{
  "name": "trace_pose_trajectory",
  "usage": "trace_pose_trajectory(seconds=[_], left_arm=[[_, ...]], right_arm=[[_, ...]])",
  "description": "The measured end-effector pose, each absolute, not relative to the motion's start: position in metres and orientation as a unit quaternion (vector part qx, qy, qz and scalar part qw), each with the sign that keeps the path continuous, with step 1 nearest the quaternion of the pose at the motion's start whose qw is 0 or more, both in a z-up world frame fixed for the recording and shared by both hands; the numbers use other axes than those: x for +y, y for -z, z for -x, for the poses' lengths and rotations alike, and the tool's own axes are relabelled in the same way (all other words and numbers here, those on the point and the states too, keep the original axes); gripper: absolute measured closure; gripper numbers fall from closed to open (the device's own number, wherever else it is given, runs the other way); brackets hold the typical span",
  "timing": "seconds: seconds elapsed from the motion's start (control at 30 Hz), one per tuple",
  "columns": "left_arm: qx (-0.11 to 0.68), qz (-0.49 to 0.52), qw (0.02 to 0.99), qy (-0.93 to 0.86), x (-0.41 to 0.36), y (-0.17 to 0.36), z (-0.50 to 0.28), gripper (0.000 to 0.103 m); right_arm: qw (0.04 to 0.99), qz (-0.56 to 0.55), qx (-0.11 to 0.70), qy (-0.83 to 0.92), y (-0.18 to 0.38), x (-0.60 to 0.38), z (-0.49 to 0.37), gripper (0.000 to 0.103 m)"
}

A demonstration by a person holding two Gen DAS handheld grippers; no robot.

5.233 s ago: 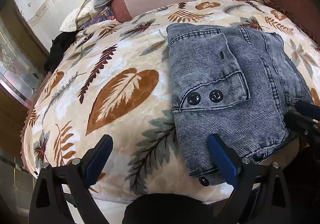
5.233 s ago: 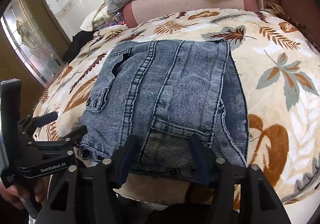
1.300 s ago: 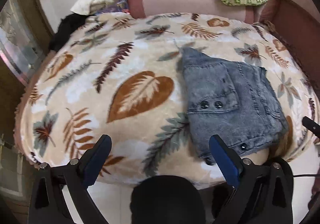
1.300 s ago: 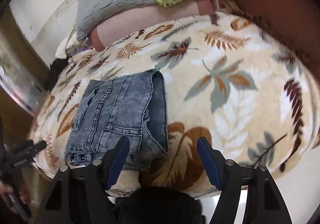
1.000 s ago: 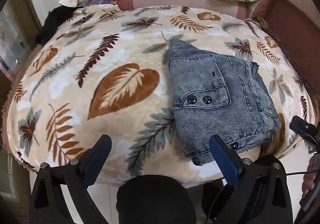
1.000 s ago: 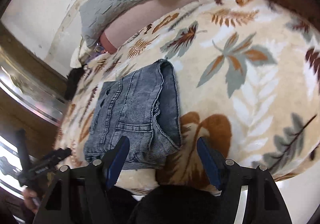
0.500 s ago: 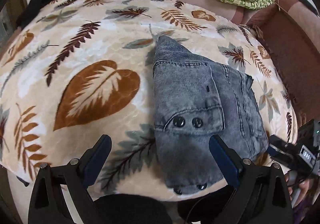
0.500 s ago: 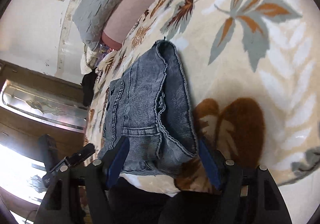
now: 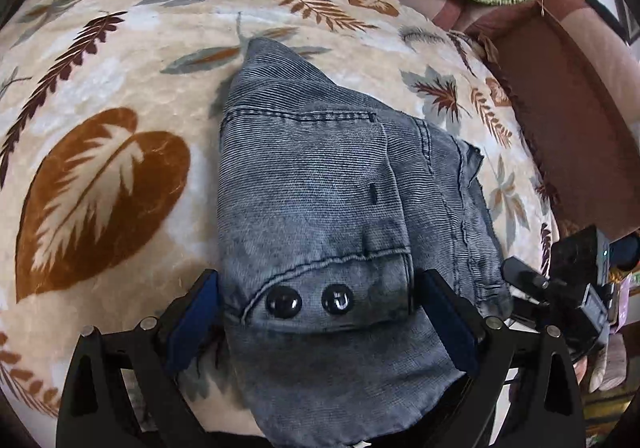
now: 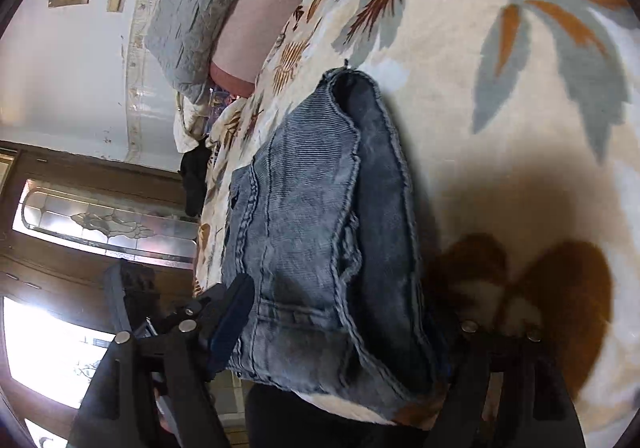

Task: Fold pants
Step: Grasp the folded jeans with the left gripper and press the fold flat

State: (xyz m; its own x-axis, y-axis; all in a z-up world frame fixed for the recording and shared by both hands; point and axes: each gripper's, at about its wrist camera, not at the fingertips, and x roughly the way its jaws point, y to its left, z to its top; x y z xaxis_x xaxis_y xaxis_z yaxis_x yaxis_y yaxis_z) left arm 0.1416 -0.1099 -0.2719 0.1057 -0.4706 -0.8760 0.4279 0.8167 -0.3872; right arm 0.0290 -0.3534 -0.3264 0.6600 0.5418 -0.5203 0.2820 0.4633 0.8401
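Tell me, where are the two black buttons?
In the left wrist view, low and centre, the two black buttons sit side by side on the pocket flap of the folded jeans, between the left gripper's jaws.

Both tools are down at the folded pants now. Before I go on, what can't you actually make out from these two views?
- Right wrist view: the right tool has one pad hidden behind the folded pants; contact there is unclear.
- Left wrist view: the pants' near edge is cut off by the frame bottom, between the left tool and its body.
- Neither view shows the layers underneath the fold.
- Left wrist view: the hand on the right tool is cropped at the frame edge.
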Motion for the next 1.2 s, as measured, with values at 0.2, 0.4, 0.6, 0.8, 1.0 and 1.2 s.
trace_pose_trajectory(seconds=[0.2,0.4,0.6,0.8,1.0,1.2], left_arm=[[0.599,0.032,0.738,0.309,-0.112,0.276,-0.149,0.006],[0.587,0.027,0.747,0.313,-0.108,0.271,-0.148,0.025],[0.571,0.029,0.758,0.314,-0.105,0.253,-0.148,0.044],[0.534,0.021,0.787,0.309,-0.099,0.219,-0.153,0.046],[0.493,-0.003,0.821,0.289,-0.099,0.185,-0.179,0.046],[0.468,-0.033,0.846,0.252,-0.104,0.186,-0.229,0.046]], right_arm=[[0.772,-0.463,0.426,-0.089,0.322,-0.340,-0.046,0.052],[0.797,-0.431,0.415,-0.081,0.311,-0.327,-0.041,0.065],[0.844,-0.348,0.401,-0.075,0.266,-0.302,-0.046,0.067],[0.883,-0.265,0.380,-0.077,0.226,-0.276,-0.060,0.067],[0.903,-0.220,0.360,-0.084,0.212,-0.267,-0.088,0.068],[0.911,-0.218,0.341,-0.080,0.223,-0.267,-0.141,0.067]])
